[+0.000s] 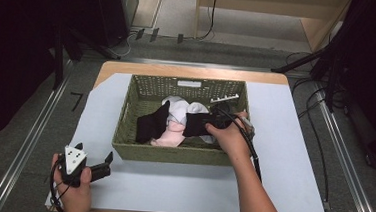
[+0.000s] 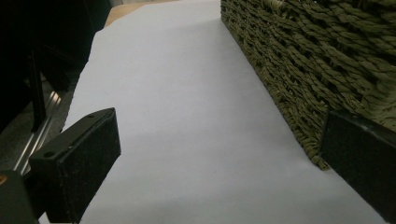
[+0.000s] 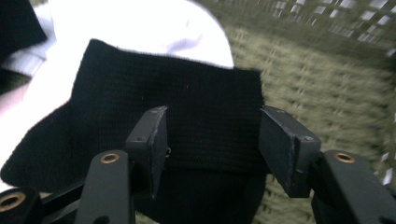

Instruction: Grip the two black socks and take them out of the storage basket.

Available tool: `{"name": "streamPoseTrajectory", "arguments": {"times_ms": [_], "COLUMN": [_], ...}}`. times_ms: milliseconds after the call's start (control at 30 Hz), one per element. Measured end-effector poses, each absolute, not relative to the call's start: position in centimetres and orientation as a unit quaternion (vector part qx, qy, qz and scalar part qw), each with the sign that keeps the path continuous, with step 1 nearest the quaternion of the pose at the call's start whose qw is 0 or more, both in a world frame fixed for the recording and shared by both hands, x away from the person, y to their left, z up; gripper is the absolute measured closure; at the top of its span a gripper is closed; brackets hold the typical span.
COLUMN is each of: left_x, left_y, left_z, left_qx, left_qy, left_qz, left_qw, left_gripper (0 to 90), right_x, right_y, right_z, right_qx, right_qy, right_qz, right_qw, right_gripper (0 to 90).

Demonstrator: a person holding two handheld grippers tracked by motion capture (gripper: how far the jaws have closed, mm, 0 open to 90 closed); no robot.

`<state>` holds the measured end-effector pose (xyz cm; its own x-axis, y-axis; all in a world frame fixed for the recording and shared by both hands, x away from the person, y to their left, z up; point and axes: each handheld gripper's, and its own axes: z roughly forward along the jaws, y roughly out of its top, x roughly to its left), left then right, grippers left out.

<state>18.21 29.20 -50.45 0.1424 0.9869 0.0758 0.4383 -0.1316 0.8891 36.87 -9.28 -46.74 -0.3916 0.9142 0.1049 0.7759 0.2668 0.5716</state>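
From the high view, the right gripper point(image 1: 214, 122) reaches into the woven basket point(image 1: 178, 154) in the middle of the table point(image 1: 292, 158), over a heap of socks where a black sock point(image 1: 194, 124) lies on top of white point(image 1: 178, 107) and pink point(image 1: 170, 135) ones, with another black one point(image 1: 152, 124) to the left; the left gripper point(image 1: 102, 166) rests on the table near the basket's front left corner, away from the work. In the left gripper view its jaws stand wide apart with nothing between them, pointing along the bare table point(image 2: 187, 93) beside the basket wall point(image 2: 299, 60). In the right gripper view the jaws stand half apart, one on either side of the ribbed cuff of the black sock point(image 3: 205, 112), which lies flat on the white sock point(image 3: 140, 28); I cannot tell whether the pads already touch the cloth. The sock looks light, soft and limp, so it will likely sag and drape when lifted and may drag a neighbour along. The cuff, being doubled and firmer, seems the best place to pinch, with the jaws closed well down to catch the thin knit
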Motion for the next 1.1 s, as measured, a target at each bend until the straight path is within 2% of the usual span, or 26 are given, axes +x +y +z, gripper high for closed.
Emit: {"name": "streamPoseTrajectory", "arguments": {"times_ms": [167, 233, 267, 300, 367, 600, 900, 1100], "left_x": [18.2, 18.2, 18.2, 18.3, 18.3, 18.3, 18.4, 18.4], "left_y": [29.4, 29.5, 29.5, 29.5, 29.5, 29.8, 29.7, 29.8], "left_z": [-50.4, -50.4, -50.4, -50.4, -50.4, -50.4, -50.4, -50.4], "left_qx": [0.653, 0.651, 0.650, 0.650, 0.651, 0.646, 0.646, 0.647], "left_qy": [0.547, 0.549, 0.550, 0.550, 0.550, 0.556, 0.557, 0.558], "left_qz": [0.361, 0.358, 0.358, 0.358, 0.356, 0.348, 0.349, 0.347], "left_qw": [0.379, 0.383, 0.383, 0.383, 0.383, 0.389, 0.387, 0.387], "left_gripper": [0.1, 0.1, 0.1, 0.1, 0.1, 0.1, 0.1, 0.1], "right_x": [37.2, 37.2, 37.1, 37.1, 37.0, 36.5, 35.0, 33.8], "right_y": [-9.3, -9.3, -9.3, -9.3, -9.3, -10.6, -11.7, -12.1], "right_z": [-47.3, -47.3, -47.2, -47.1, -46.8, -45.2, -43.4, -42.4], "right_qx": [0.552, 0.550, 0.544, 0.537, 0.529, 0.537, 0.506, 0.488], "right_qy": [0.788, 0.790, 0.795, 0.799, 0.803, 0.766, 0.716, 0.679], "right_qz": [0.261, 0.258, 0.256, 0.257, 0.258, 0.334, 0.441, 0.506], "right_qw": [0.082, 0.082, 0.084, 0.086, 0.097, 0.118, 0.190, 0.213], "right_gripper": [54.1, 64.2, 73.3, 78.5, 84.7, 87.5, 87.9, 88.1]}}
